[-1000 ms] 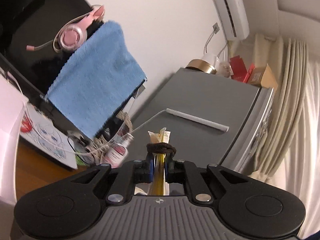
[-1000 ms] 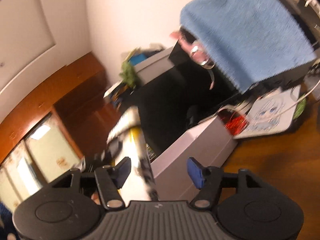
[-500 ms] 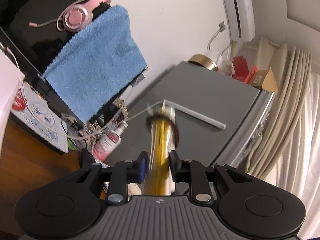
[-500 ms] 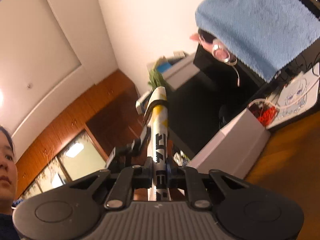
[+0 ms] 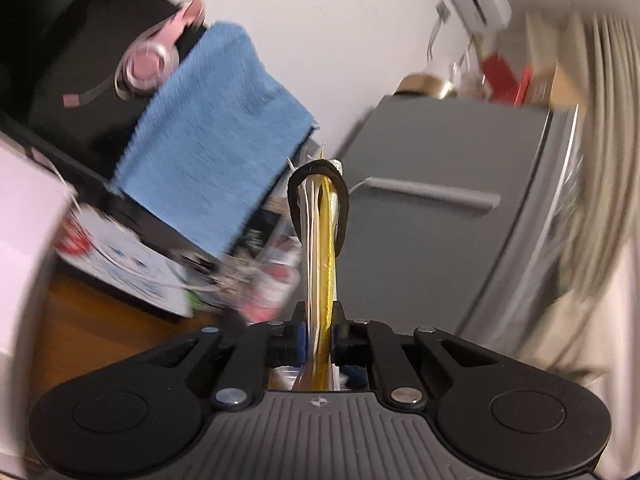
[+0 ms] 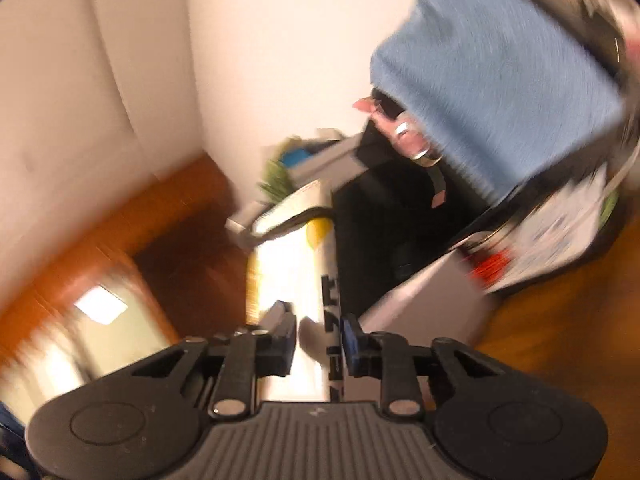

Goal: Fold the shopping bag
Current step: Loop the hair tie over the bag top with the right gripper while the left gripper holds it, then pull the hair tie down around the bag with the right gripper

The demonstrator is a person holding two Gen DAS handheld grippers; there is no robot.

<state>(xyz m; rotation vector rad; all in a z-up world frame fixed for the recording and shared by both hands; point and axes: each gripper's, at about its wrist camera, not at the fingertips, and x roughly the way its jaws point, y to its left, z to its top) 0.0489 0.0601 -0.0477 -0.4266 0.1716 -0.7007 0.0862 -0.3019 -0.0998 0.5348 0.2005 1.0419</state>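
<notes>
Gripping folded shopping bag (image 5: 320, 264) in my left gripper (image 5: 319, 339), jaws closing | right gripper (image 6: 319, 338) opening, apparently clear of bag | view blurred

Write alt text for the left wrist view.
The left gripper is closing its fingers on a folded bag, yellow and white, bound near its tip by a dark elastic loop. Blurred behind: a blue towel, pink headphones and a grey fridge.

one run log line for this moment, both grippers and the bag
left gripper: closing on folded shopping bag | right gripper: opening, bag between pads | black loop: around bag tip
</notes>
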